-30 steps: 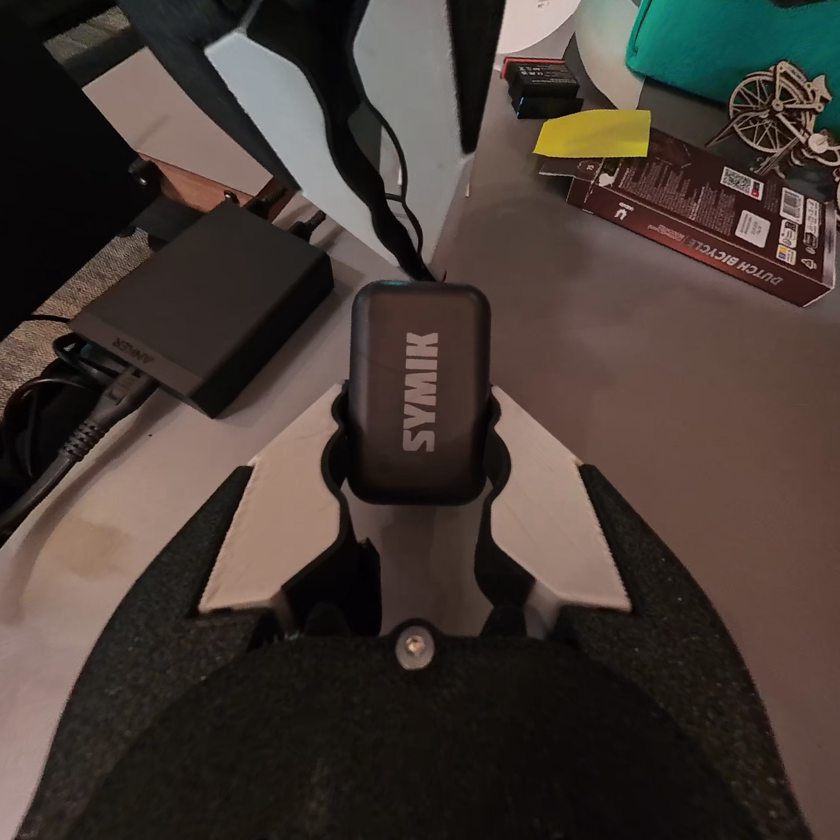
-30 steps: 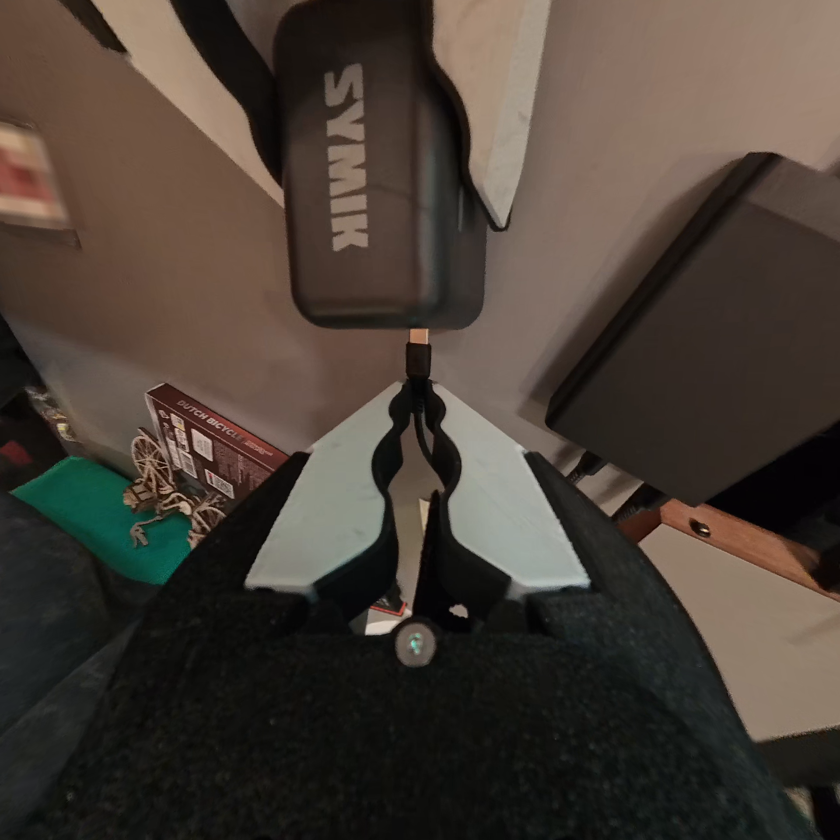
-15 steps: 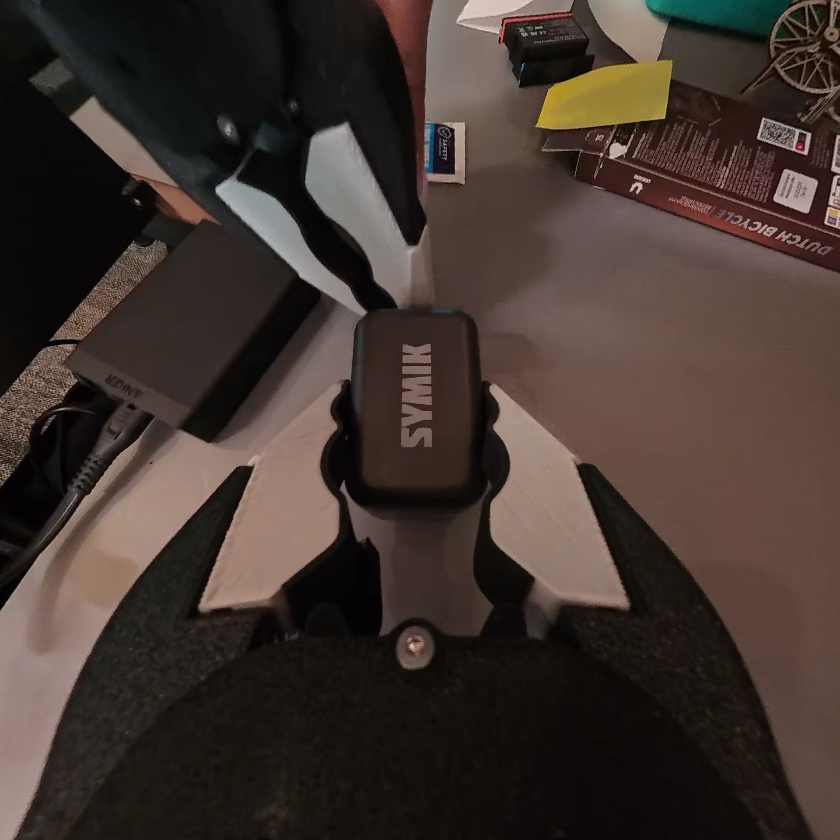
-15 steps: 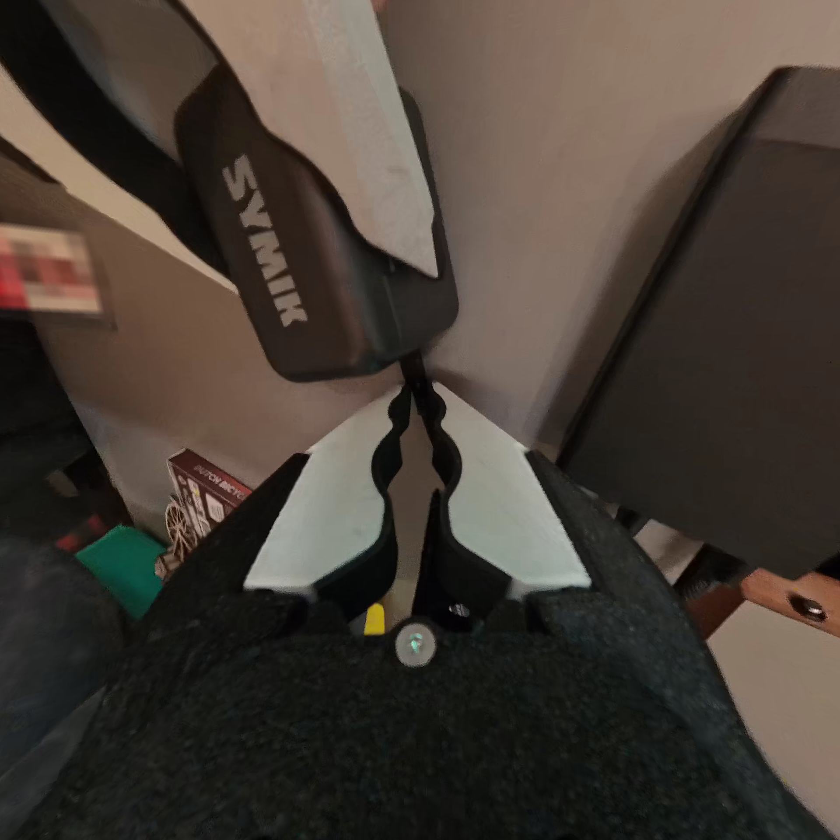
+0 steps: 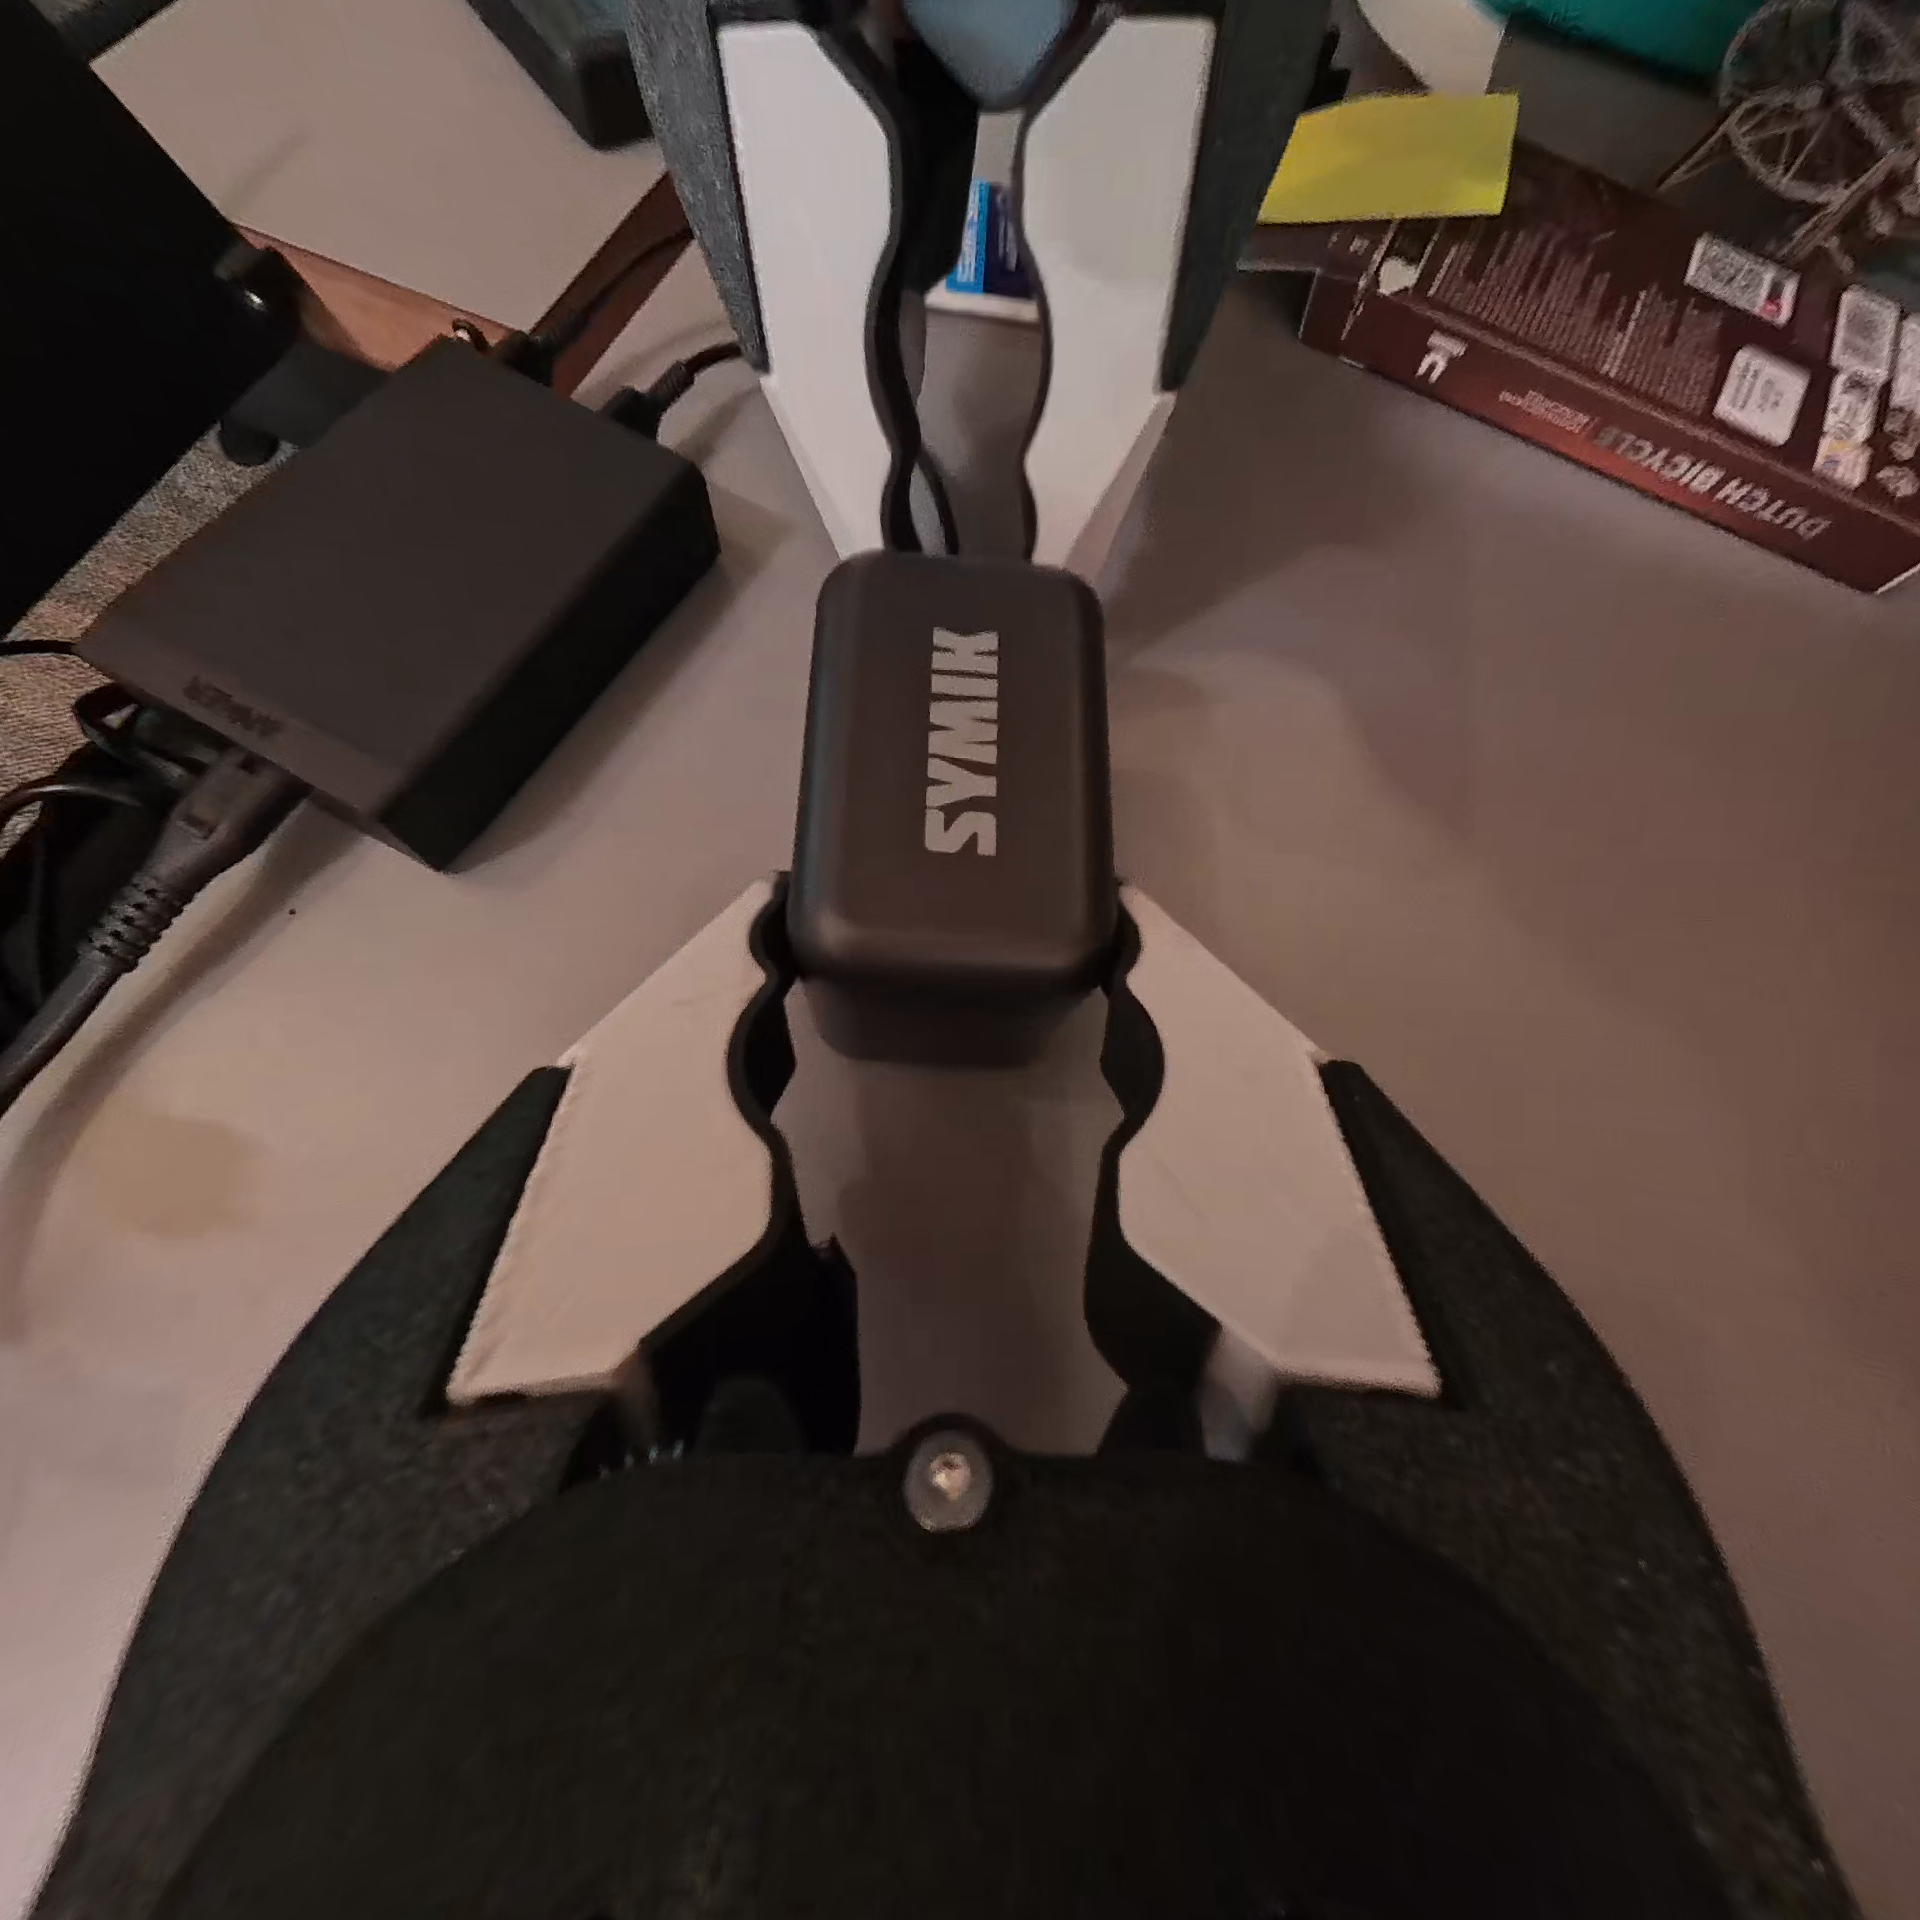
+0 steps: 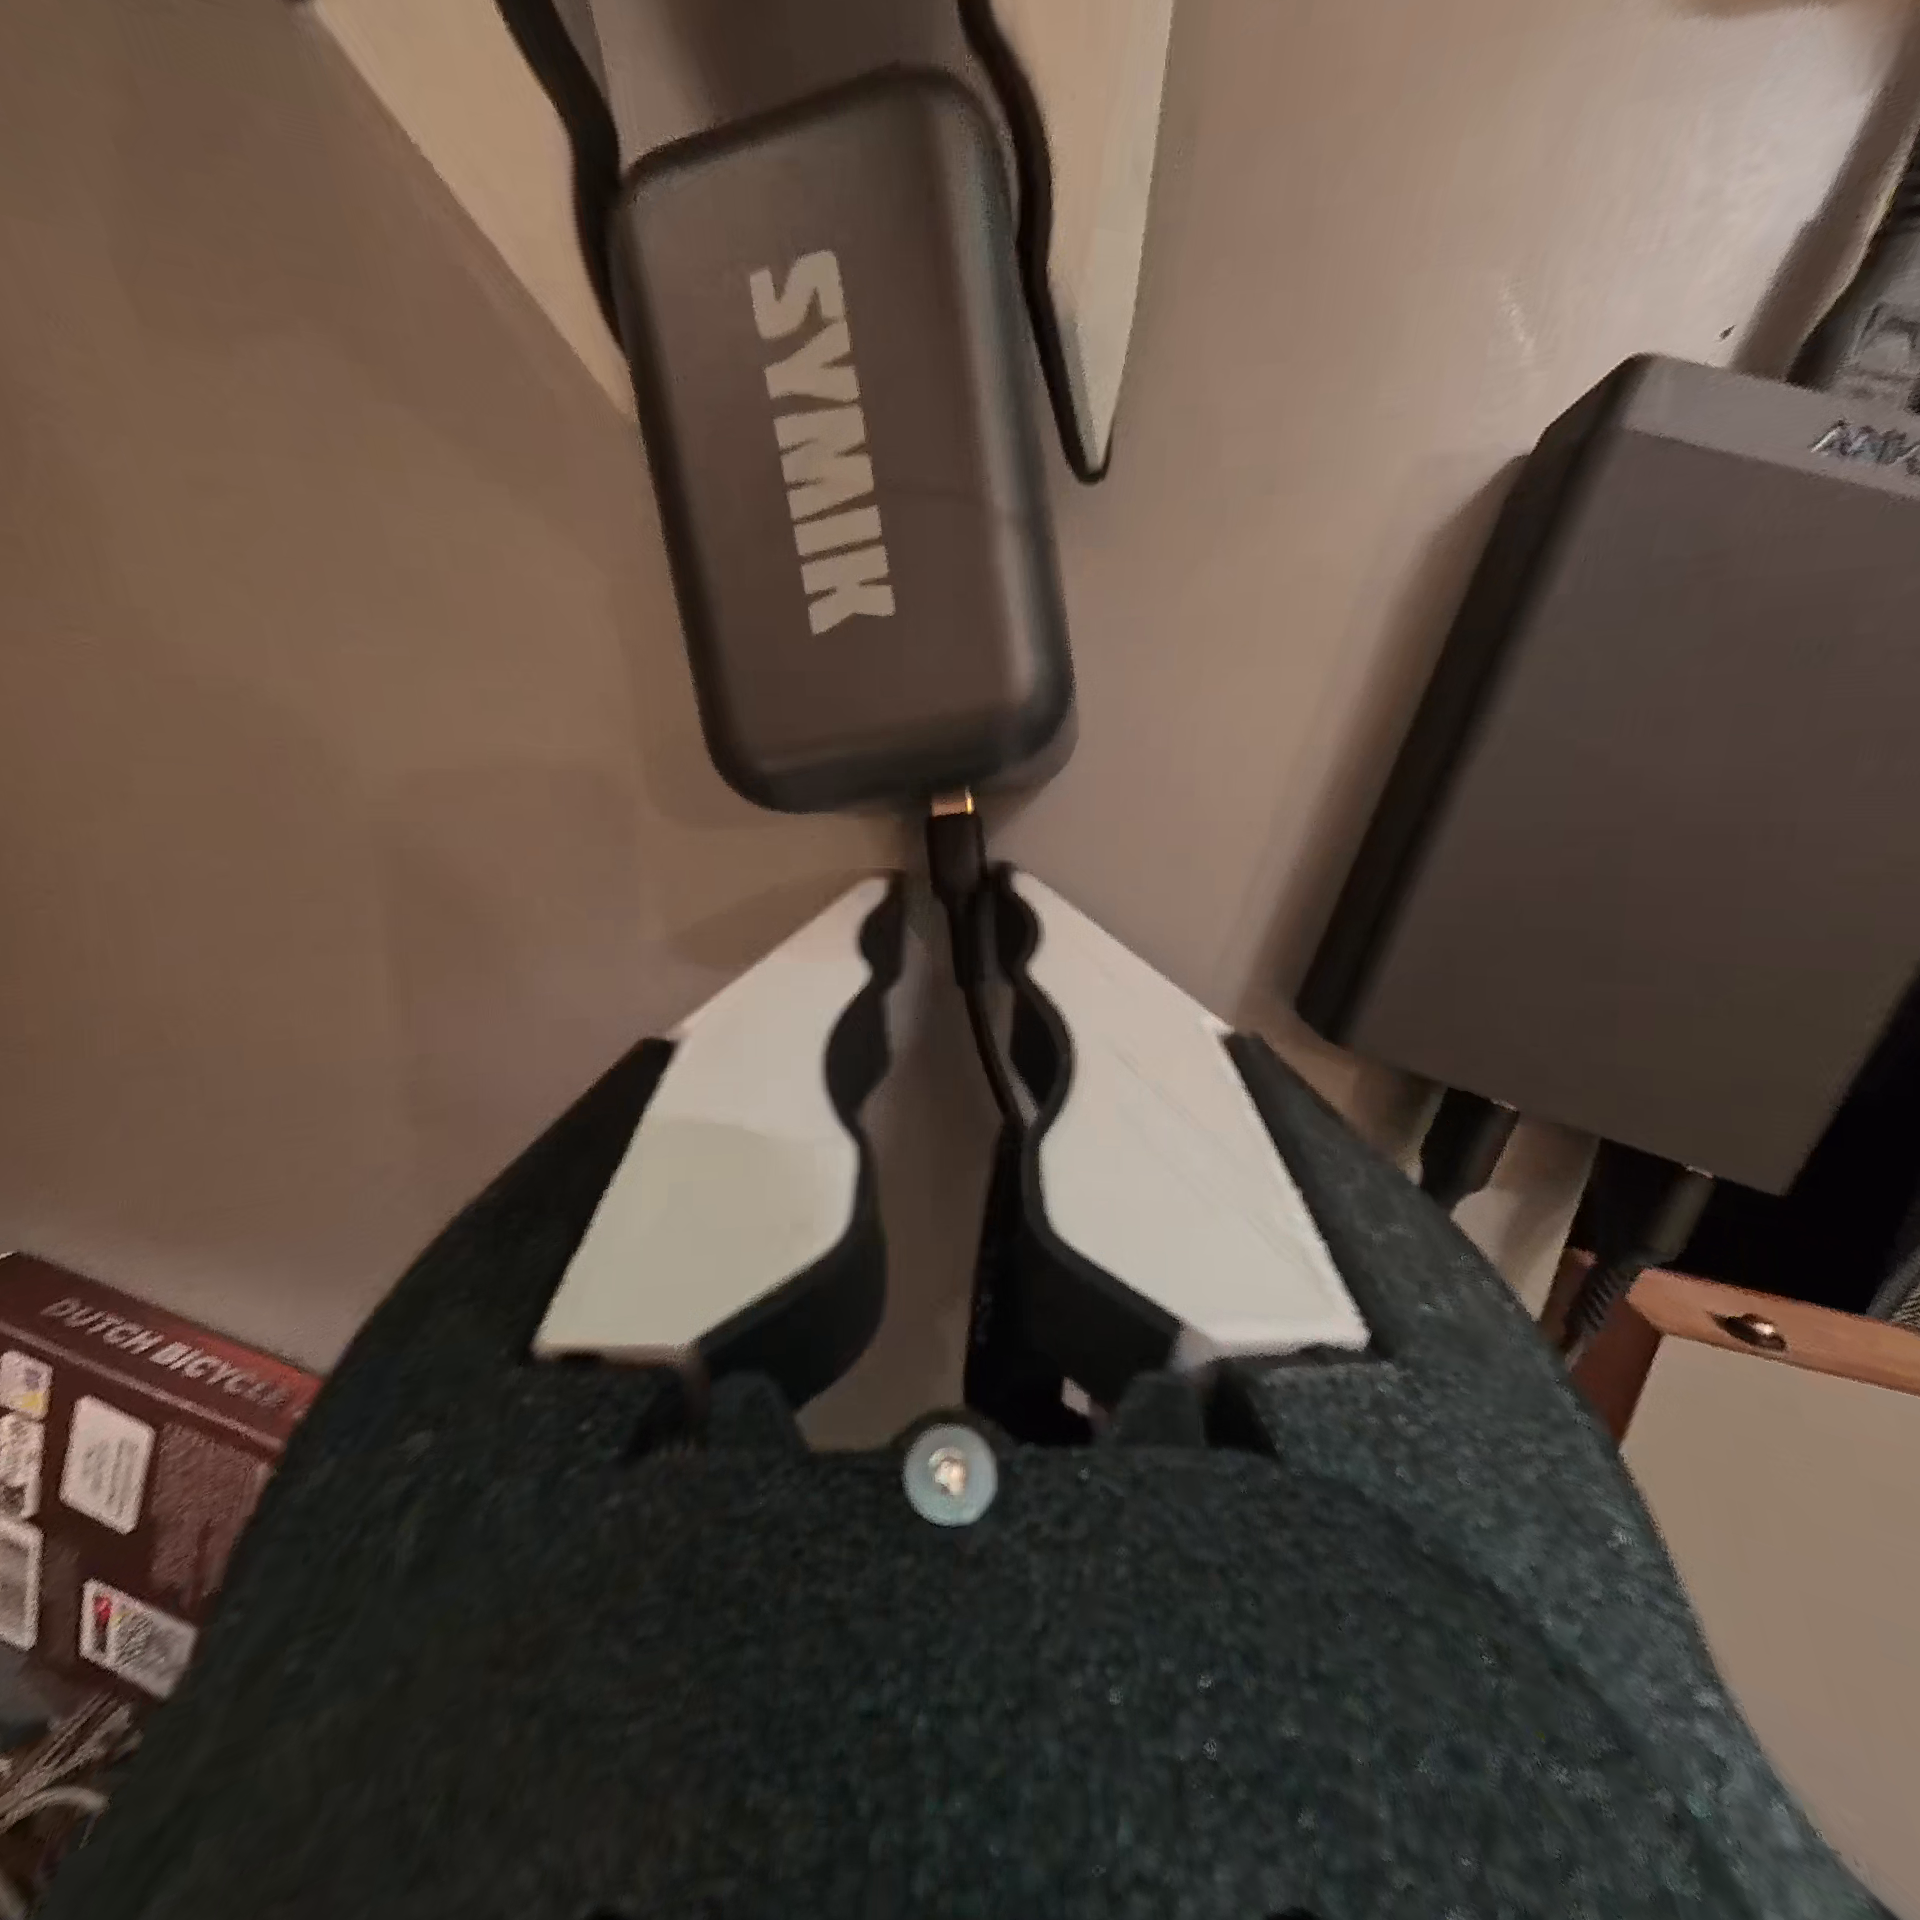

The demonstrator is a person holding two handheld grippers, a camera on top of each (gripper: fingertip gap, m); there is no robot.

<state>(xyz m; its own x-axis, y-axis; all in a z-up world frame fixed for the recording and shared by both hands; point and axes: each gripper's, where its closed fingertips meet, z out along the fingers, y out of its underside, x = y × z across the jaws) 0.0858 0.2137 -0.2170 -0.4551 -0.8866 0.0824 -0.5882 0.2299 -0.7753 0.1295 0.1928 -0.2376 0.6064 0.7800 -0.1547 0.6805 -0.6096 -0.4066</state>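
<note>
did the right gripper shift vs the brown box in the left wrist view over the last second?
Yes. The right gripper swung from the upper left to straight ahead, nearer the brown box, its jaws narrowly parted around the cable.

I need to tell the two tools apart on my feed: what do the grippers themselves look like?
They look alike. The left gripper and the right gripper each have a rough, black, felt-like body, two white wedge-shaped fingers with wavy black inner pads, and a silver screw at the centre. No markings or sleeves show.
</note>
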